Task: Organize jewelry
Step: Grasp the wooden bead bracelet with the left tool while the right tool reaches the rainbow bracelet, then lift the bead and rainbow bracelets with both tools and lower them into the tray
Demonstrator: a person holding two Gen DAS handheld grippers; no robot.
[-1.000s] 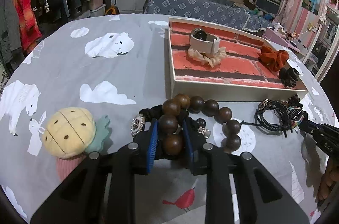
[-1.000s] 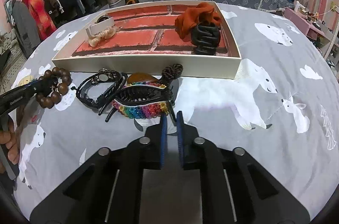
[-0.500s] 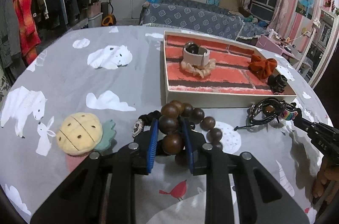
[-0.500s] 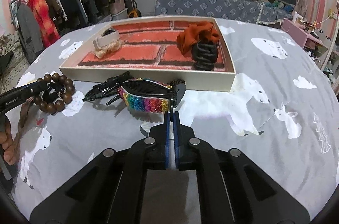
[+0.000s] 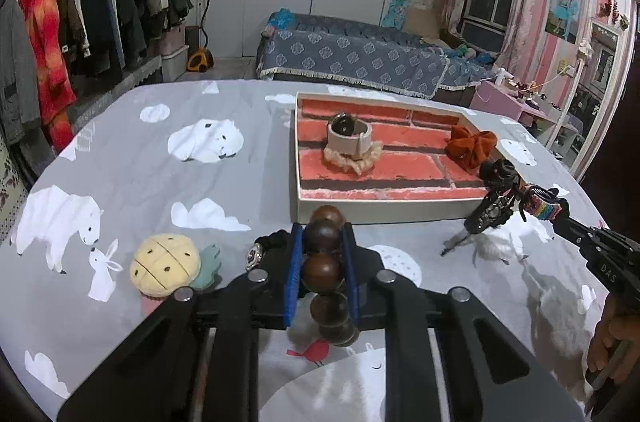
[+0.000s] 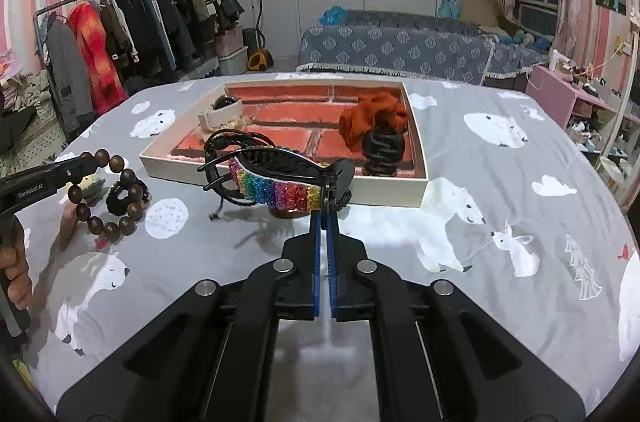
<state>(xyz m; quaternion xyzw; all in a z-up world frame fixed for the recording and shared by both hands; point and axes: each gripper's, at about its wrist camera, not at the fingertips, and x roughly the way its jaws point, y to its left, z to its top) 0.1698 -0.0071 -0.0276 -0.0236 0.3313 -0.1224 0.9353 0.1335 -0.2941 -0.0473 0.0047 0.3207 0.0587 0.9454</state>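
While the left gripper (image 5: 322,258) clamps the brown bead bracelet (image 5: 325,264) between its blue pads — jaws having just closed further on it — the beads hang clear of the grey cloth (image 5: 160,174). Pinched shut, the right gripper (image 6: 325,218) holds the rainbow hair clip (image 6: 276,188) by its end, black cords (image 6: 224,142) dangling, in front of the brick-lined tray (image 6: 384,188) — watch (image 5: 350,138) and orange scrunchie (image 5: 470,148) lie inside

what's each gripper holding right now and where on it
The left gripper clamps the wooden bead bracelet across the beads at its upper end. The right gripper pinches the rainbow hair clip at its right end.
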